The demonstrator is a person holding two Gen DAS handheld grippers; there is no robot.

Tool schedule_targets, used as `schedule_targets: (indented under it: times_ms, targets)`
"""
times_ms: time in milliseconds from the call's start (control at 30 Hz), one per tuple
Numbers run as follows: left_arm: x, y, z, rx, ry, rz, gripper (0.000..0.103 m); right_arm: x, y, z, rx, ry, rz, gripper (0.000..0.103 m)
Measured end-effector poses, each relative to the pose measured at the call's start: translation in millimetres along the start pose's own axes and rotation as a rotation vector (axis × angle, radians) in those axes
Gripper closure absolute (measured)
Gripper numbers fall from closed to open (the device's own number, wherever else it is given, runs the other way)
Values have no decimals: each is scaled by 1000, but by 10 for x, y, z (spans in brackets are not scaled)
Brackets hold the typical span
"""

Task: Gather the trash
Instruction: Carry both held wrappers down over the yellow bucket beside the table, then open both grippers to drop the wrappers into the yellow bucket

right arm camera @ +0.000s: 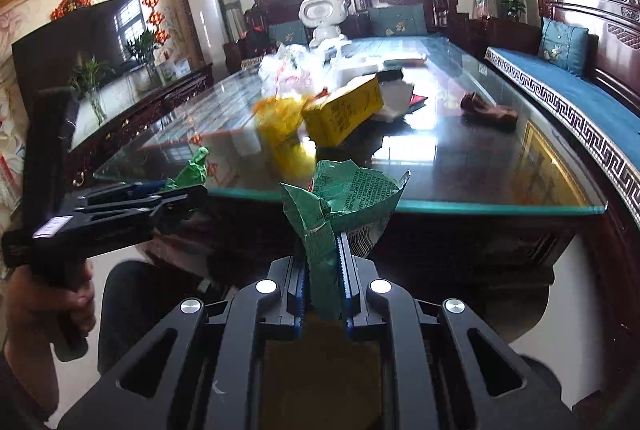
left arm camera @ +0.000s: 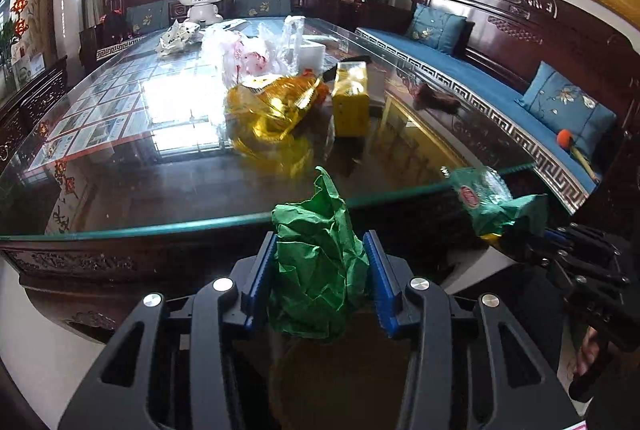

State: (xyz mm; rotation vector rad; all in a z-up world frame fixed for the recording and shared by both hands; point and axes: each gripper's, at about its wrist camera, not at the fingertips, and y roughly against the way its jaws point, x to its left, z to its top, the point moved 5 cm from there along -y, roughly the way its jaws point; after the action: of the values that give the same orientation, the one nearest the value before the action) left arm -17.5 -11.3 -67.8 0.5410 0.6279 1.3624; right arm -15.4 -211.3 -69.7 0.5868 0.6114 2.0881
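The left gripper (left arm camera: 320, 270) pinched a crumpled green paper wad (left arm camera: 318, 262); the right gripper (right arm camera: 325, 270) was clamped flat on a green snack wrapper (right arm camera: 344, 198). Both hung just off the glass-topped table's (left arm camera: 160, 226) near edge, more litter piled mid-table.

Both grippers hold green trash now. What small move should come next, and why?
Probably carry both pieces off the table toward a bin, not in view. The left gripper holds green paper, the right gripper pinches a green wrapper.
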Motion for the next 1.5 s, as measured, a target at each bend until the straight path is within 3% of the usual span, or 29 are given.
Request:
schedule_targets:
  times_ms: [233, 533, 667, 700, 733, 1000, 1100, 1167, 1233, 1500]
  targets:
    - [-203, -226, -764, 191, 19, -78, 58, 187, -198, -627, 162, -6, 35, 89]
    - [-388, -361, -1162, 271, -5, -109, 58, 354, -181, -956, 222, 24, 34, 88]
    - [-380, -414, -1298, 312, -4, -108, 54, 361, -165, -1065, 253, 19, 33, 79]
    - [-373, -426, -1340, 324, -2, -110, 53, 369, -157, -1081, 255, 26, 27, 69]
    - [-369, -437, -1363, 332, 5, -111, 51, 382, -166, -1085, 256, 32, 18, 62]
    - [-338, -528, -1479, 372, 11, -120, 49, 314, -142, -1057, 245, 19, 3, 62]
    - [-359, -566, -1485, 391, 7, -126, 40, 263, -131, -1028, 241, 13, -11, 62]
    - [-383, -570, -1479, 393, 0, -125, 25, 229, -124, -1011, 240, 10, -19, 62]
    - [-417, -558, -1457, 390, -8, -132, 19, 207, -123, -993, 237, 10, -23, 62]
    - [-419, -521, -1369, 372, -18, -130, 16, 158, -123, -893, 215, 0, -17, 62]
